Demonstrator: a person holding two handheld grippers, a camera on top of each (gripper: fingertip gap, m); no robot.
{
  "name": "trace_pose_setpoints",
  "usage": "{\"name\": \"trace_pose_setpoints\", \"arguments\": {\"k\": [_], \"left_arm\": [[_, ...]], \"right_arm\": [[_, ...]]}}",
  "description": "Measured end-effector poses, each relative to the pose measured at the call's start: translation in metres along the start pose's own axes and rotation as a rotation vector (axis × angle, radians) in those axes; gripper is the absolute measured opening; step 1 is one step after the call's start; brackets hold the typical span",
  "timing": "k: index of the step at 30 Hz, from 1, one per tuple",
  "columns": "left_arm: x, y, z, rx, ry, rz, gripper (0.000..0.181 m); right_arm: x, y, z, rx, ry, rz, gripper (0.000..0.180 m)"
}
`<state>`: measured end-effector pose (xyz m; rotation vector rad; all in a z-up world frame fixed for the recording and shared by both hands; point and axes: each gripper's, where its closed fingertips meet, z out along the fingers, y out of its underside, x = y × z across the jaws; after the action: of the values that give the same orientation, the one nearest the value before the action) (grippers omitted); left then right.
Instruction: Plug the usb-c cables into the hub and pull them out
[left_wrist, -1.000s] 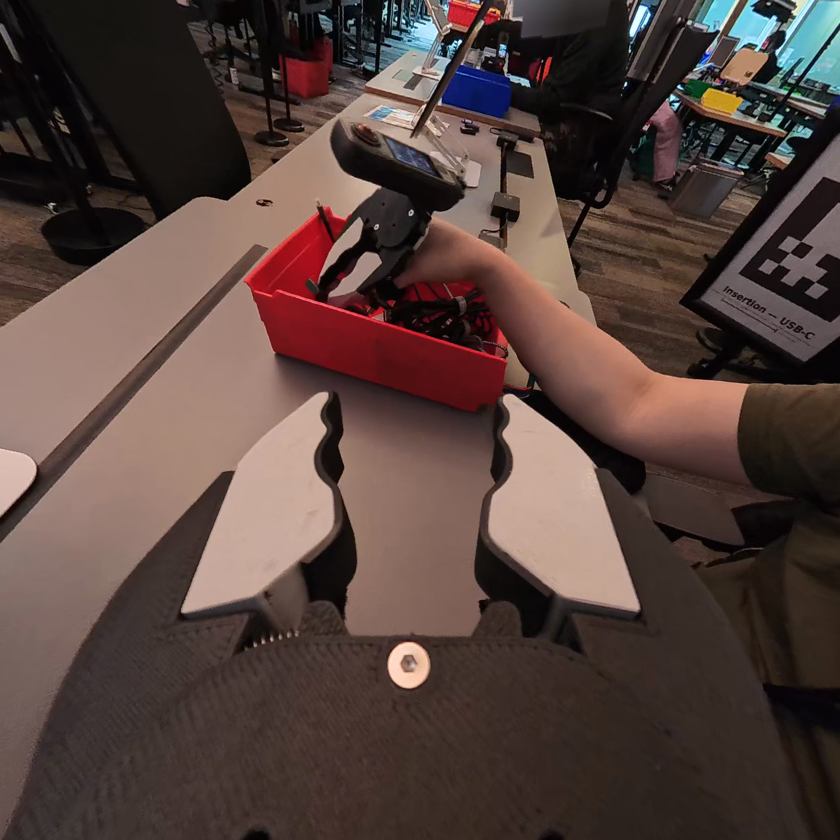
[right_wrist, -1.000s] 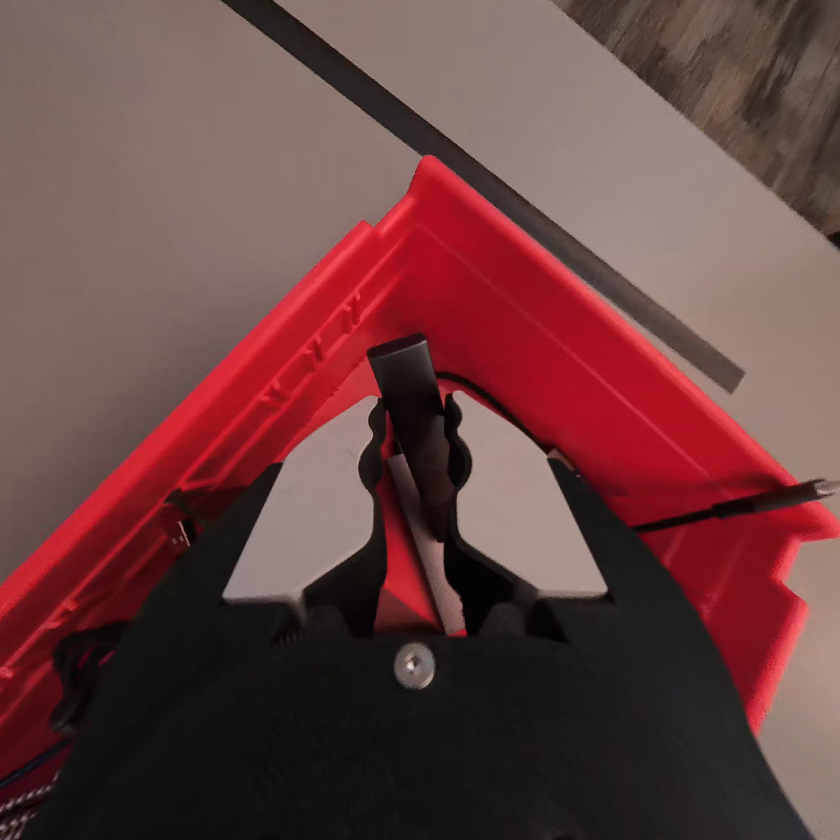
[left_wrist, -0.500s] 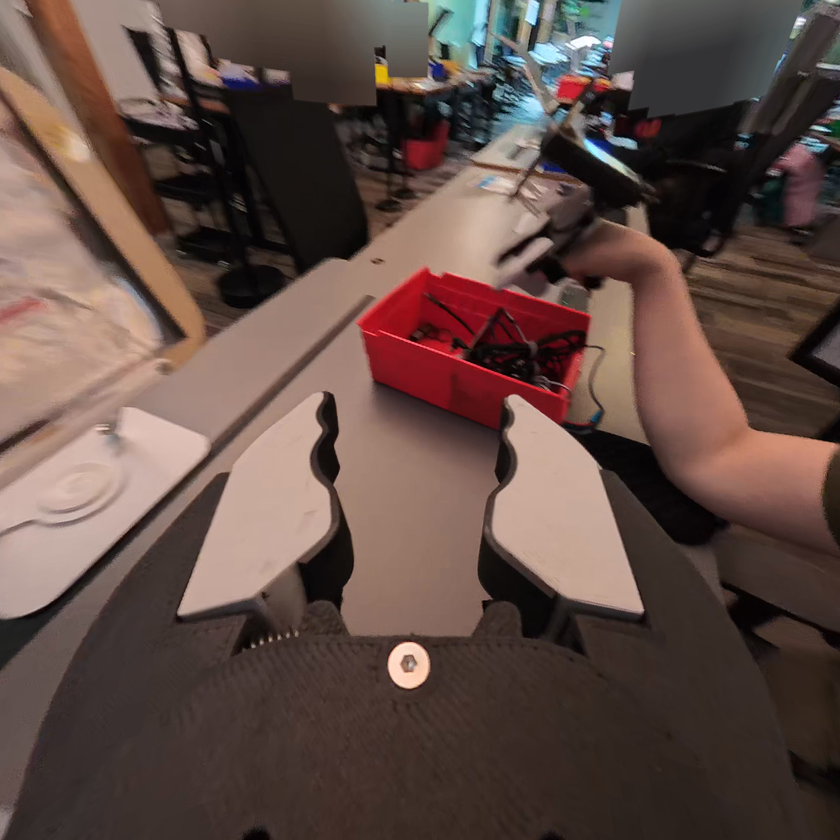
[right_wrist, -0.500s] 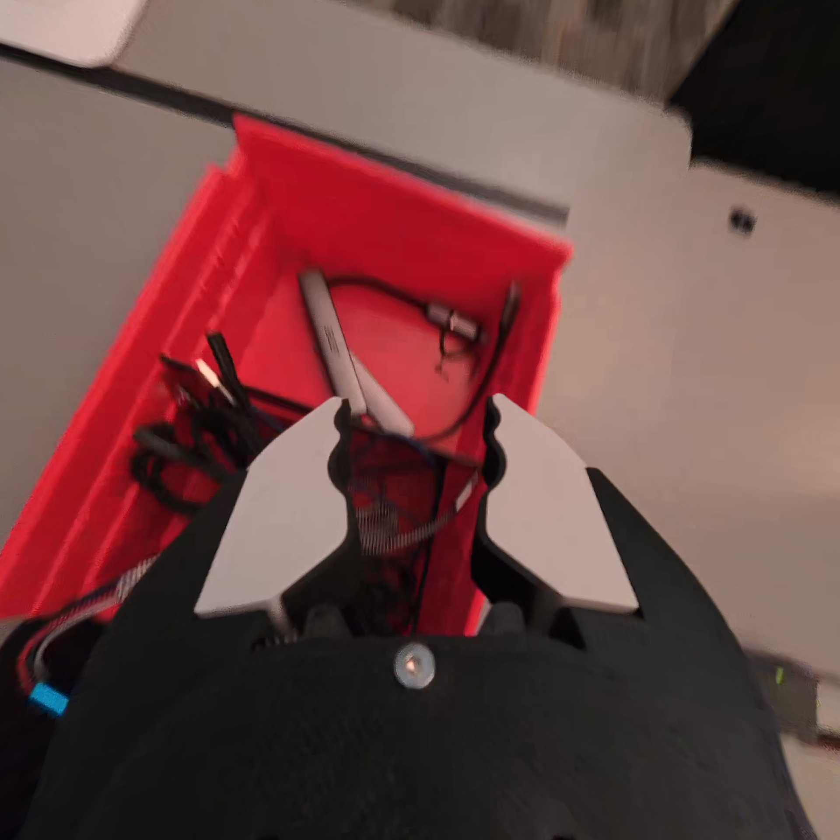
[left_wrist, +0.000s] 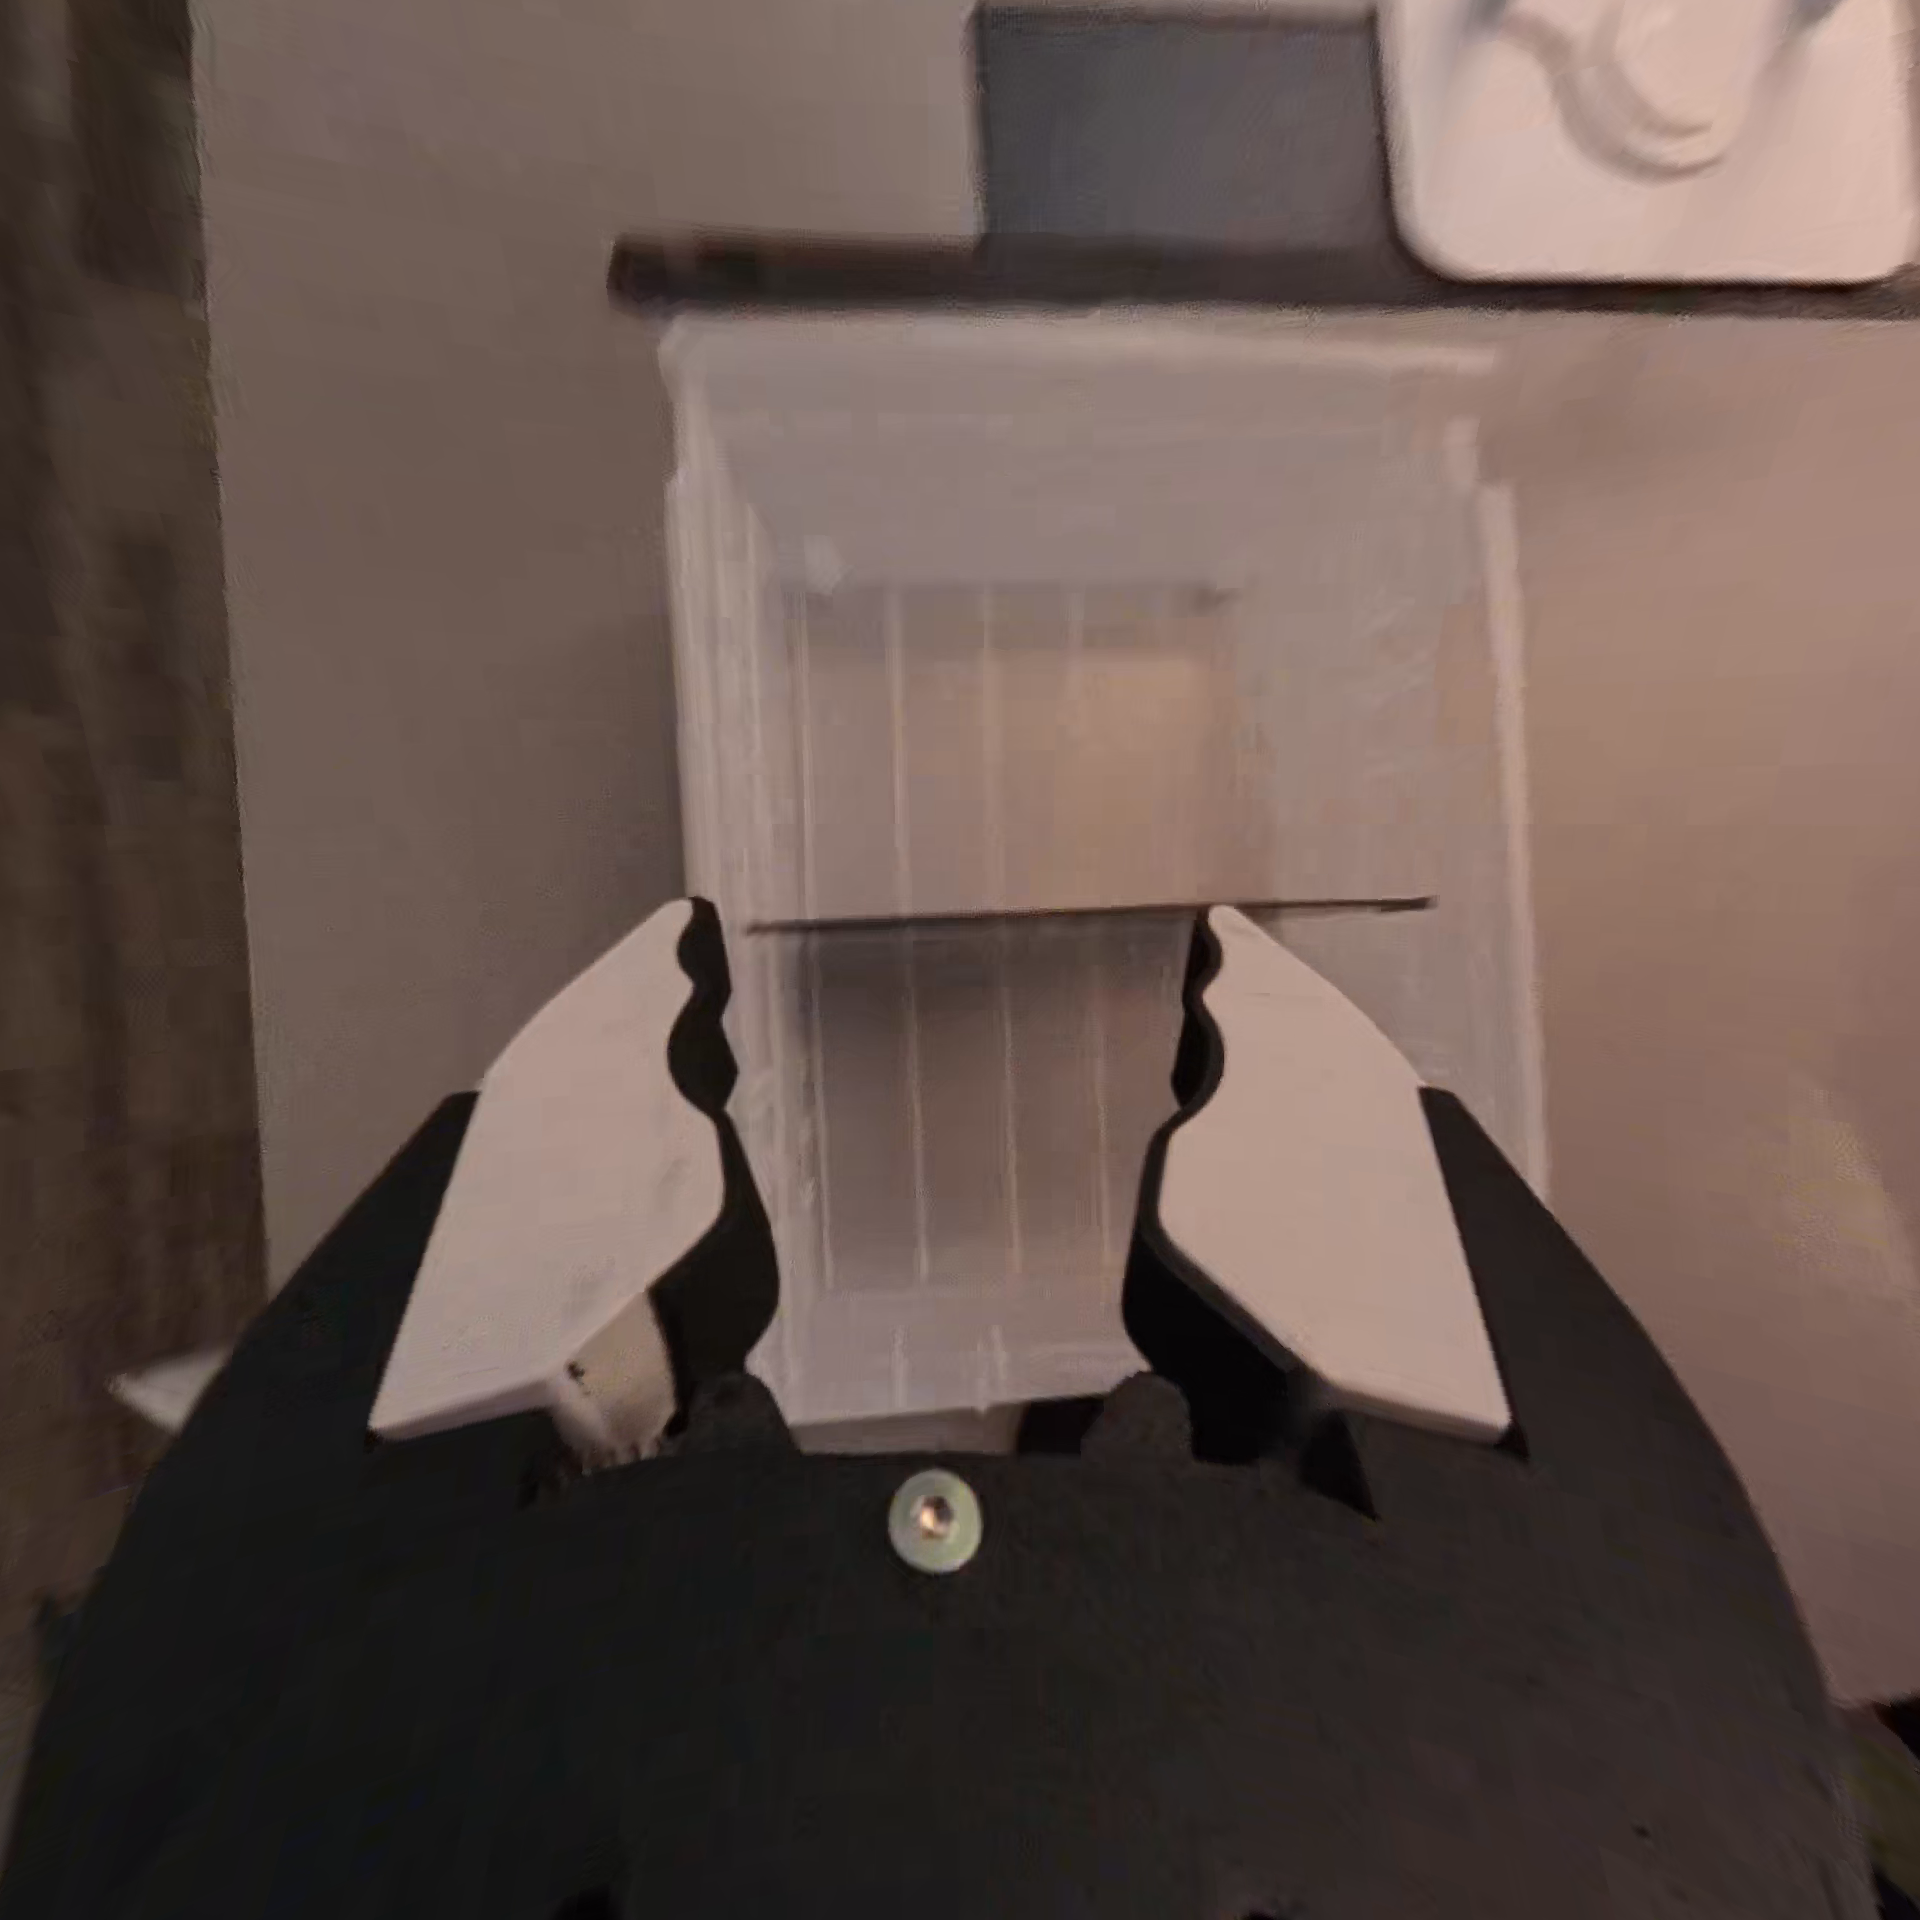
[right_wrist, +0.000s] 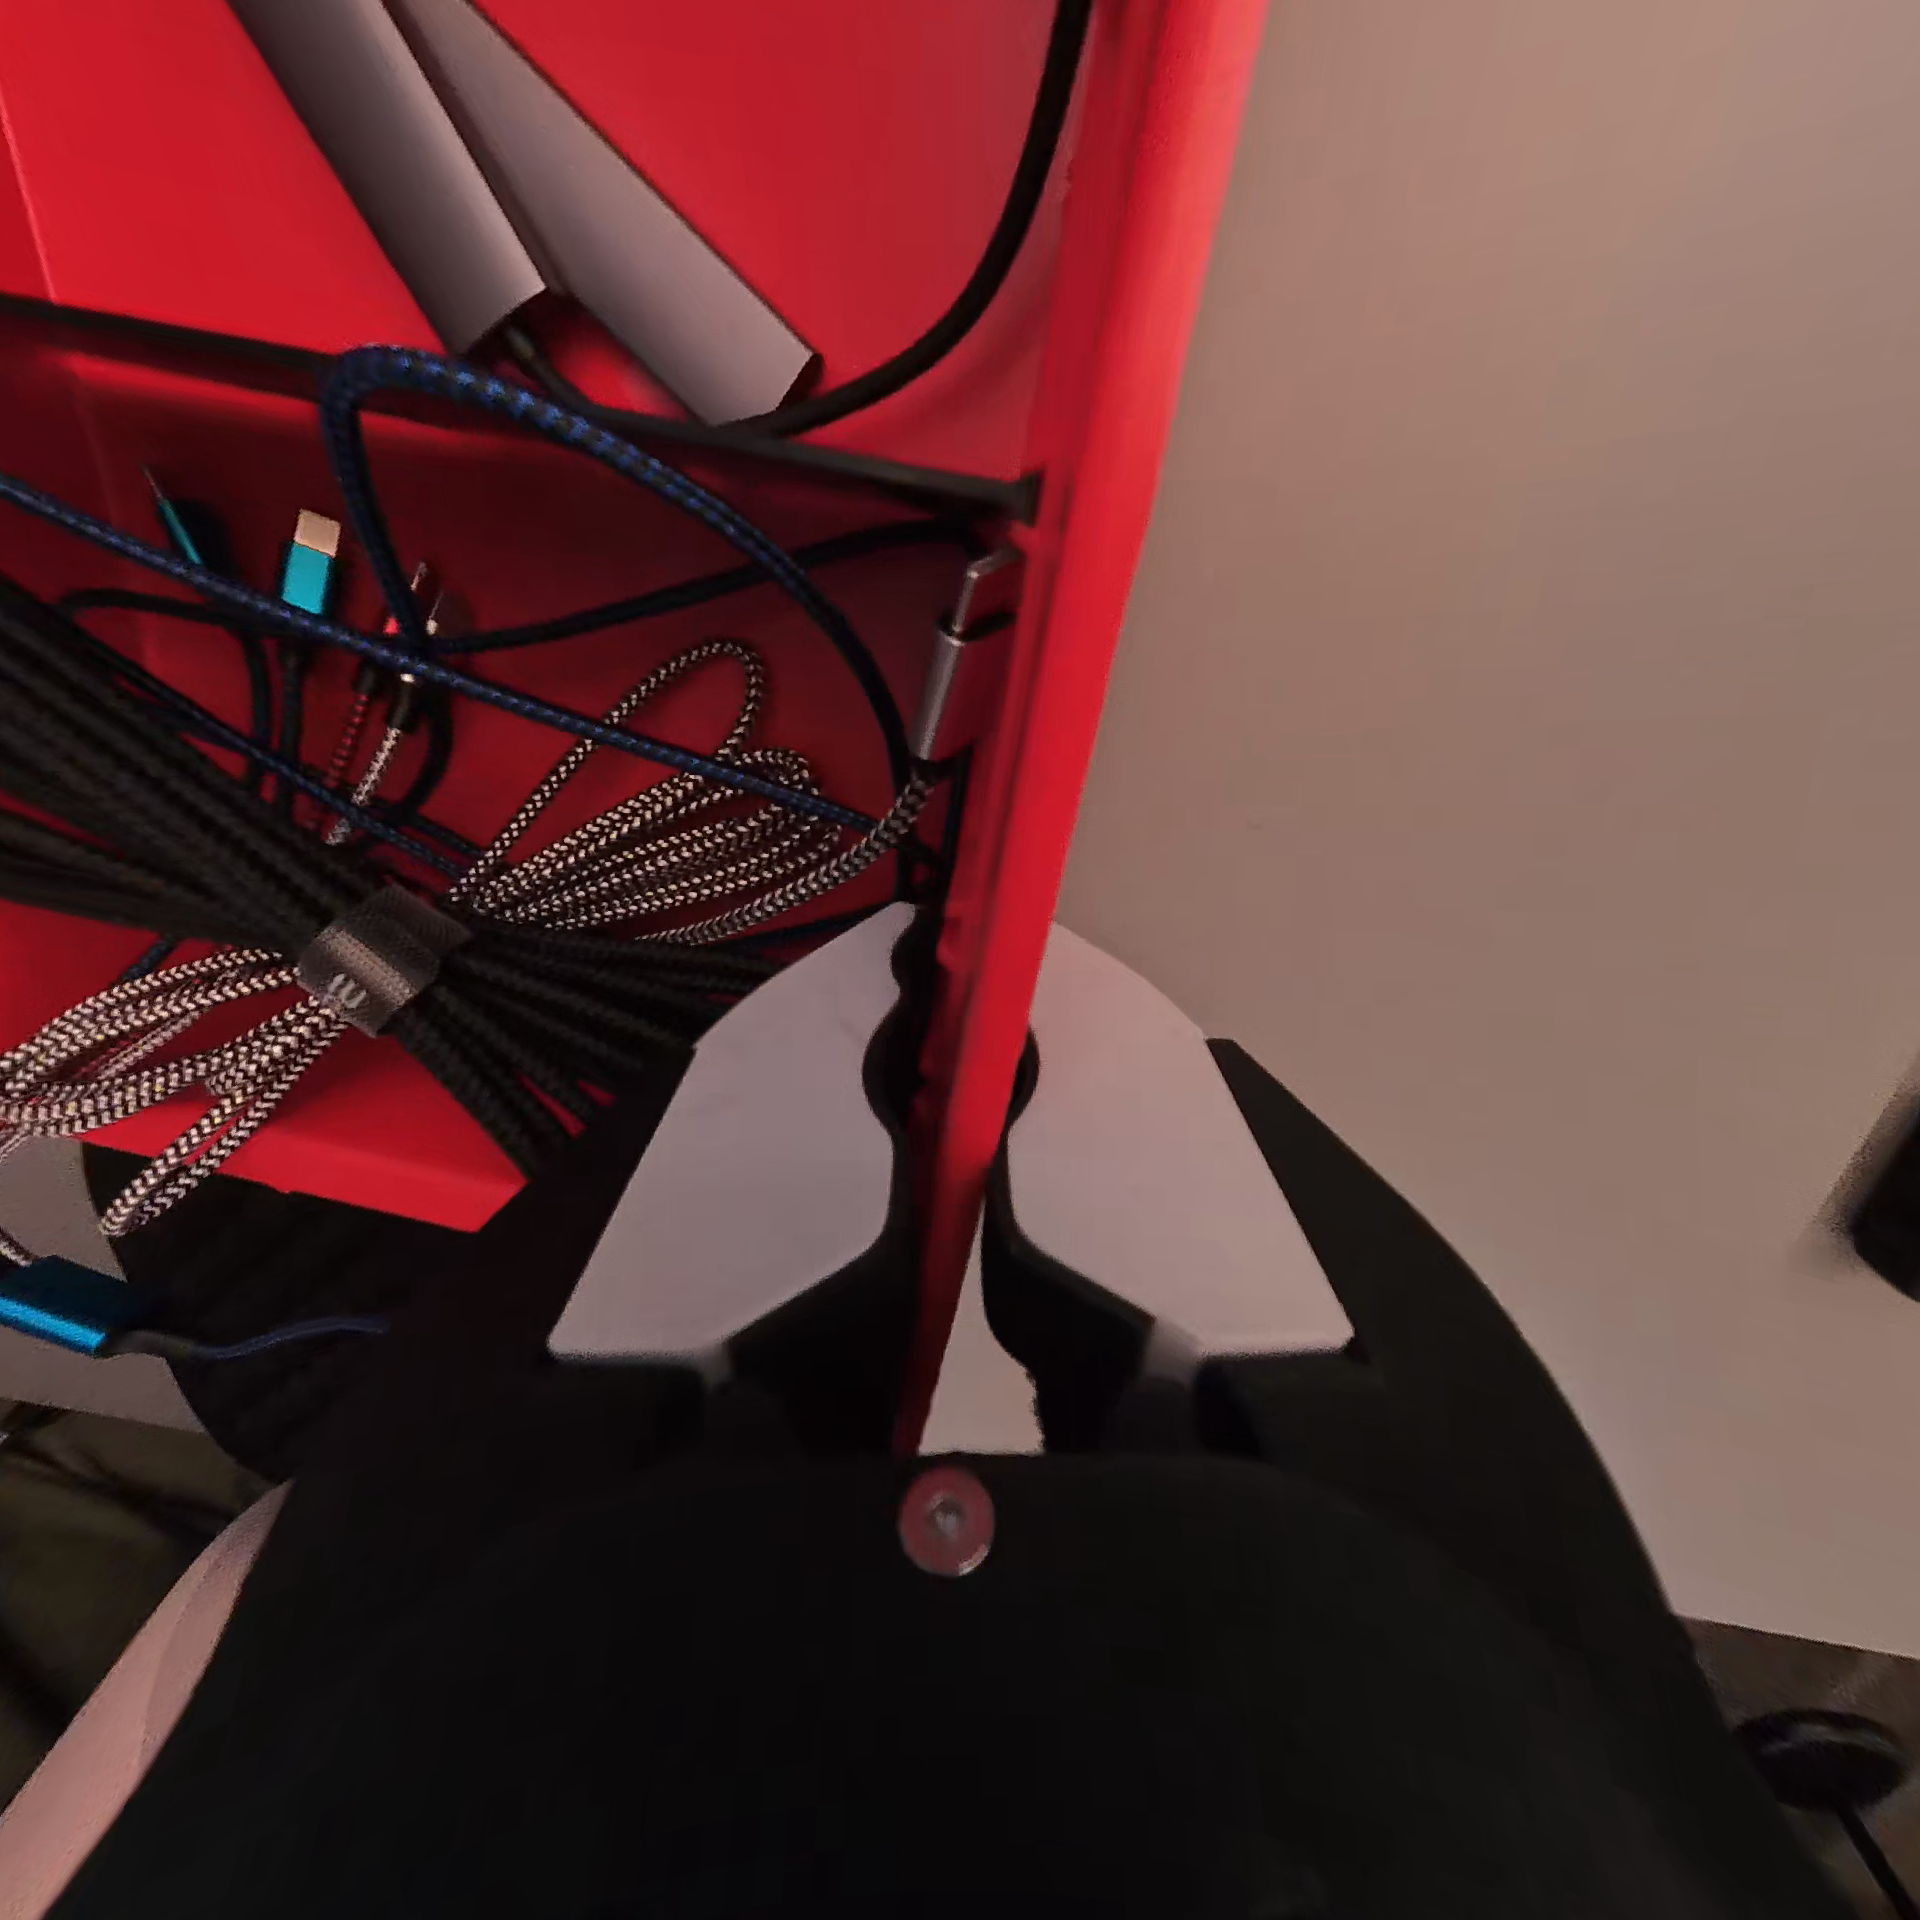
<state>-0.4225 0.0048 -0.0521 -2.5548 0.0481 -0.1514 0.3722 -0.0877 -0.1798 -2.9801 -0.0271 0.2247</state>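
One hand-held gripper (right_wrist: 961, 1049) tight on red bin wall (right_wrist: 1049, 727)

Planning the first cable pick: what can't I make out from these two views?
- Hub: right wrist view, cut off by the top edge; ports not visible.
- Clear stand: left wrist view, motion-blurred; contents unreadable.
- Right gripper: one finger hidden behind the red bin wall.
- Black cable bundle: ends buried in the tangle.

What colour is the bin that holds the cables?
Red bin; the right wrist view shows it best.
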Motion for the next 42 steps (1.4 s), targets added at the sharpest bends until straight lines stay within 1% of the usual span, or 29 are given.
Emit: {"name": "trace_pose_setpoints", "arguments": {"k": [2,4,6,10,14,16,17,19,22,23,24,25,26,28,30,34,38,40,42], "left_arm": [[-0.023,0.015,0.006,-0.026,0.037,-0.069,0.076],[-0.04,0.027,0.012,-0.054,0.076,-0.116,0.076],[-0.052,0.045,0.02,-0.121,0.084,-0.141,0.076],[-0.051,0.076,0.031,-0.265,0.13,-0.145,0.073],[-0.042,0.109,0.038,-0.444,0.153,-0.135,0.065],[-0.036,0.118,0.04,-0.503,0.187,-0.143,0.053],[-0.033,0.121,0.041,-0.523,0.203,-0.153,0.043],[-0.031,0.121,0.043,-0.549,0.193,-0.168,0.042],[-0.031,0.125,0.045,-0.616,0.113,-0.073,0.04],[-0.029,0.127,0.045,-0.648,0.08,-0.021,0.034],[-0.025,0.129,0.046,-0.68,0.06,0.029,0.021],[-0.015,0.13,0.048,-0.711,0.077,0.073,0.009],[-0.001,0.131,0.051,-0.741,0.114,0.119,0.007],[0.023,0.126,0.057,-0.764,0.132,0.165,0.013],[0.044,0.12,0.064,-0.784,0.118,0.162,0.009],[0.081,0.115,0.074,-0.789,0.11,0.238,0.011],[0.096,0.123,0.076,-0.848,0.045,0.259,0.018],[0.1,0.129,0.076,-0.888,0.041,0.292,0.023],[0.104,0.133,0.076,-0.909,0.056,0.308,0.023]], "right_arm": [[-0.002,-0.001,0.001,-0.005,0.009,-0.007,0.008],[-0.005,-0.002,0.002,-0.009,0.008,-0.013,0.008],[-0.01,-0.003,0.002,-0.014,0.003,-0.024,0.009],[-0.024,-0.005,0.005,-0.034,-0.007,-0.052,0.009],[-0.038,-0.008,0.007,-0.069,-0.01,-0.069,0.009],[-0.047,-0.009,0.009,-0.088,-0.019,-0.092,0.01],[-0.052,-0.009,0.009,-0.1,-0.022,-0.105,0.01],[-0.063,-0.012,0.011,-0.124,-0.026,-0.116,0.01],[-0.084,-0.016,0.014,-0.16,-0.05,-0.154,0.011],[-0.09,-0.017,0.015,-0.172,-0.053,-0.161,0.011],[-0.097,-0.019,0.017,-0.182,-0.051,-0.167,0.011],[-0.103,-0.021,0.018,-0.195,-0.047,-0.175,0.011],[-0.11,-0.022,0.019,-0.202,-0.044,-0.187,0.011],[-0.124,-0.025,0.022,-0.218,-0.038,-0.208,0.011],[-0.138,-0.028,0.024,-0.232,-0.03,-0.234,0.011],[-0.166,-0.031,0.029,-0.252,-0.001,-0.28,0.013],[-0.193,-0.026,0.031,-0.297,0.03,-0.316,0.019],[-0.201,-0.024,0.032,-0.311,0.058,-0.327,0.022],[-0.205,-0.025,0.032,-0.306,0.083,-0.355,0.025]]}}
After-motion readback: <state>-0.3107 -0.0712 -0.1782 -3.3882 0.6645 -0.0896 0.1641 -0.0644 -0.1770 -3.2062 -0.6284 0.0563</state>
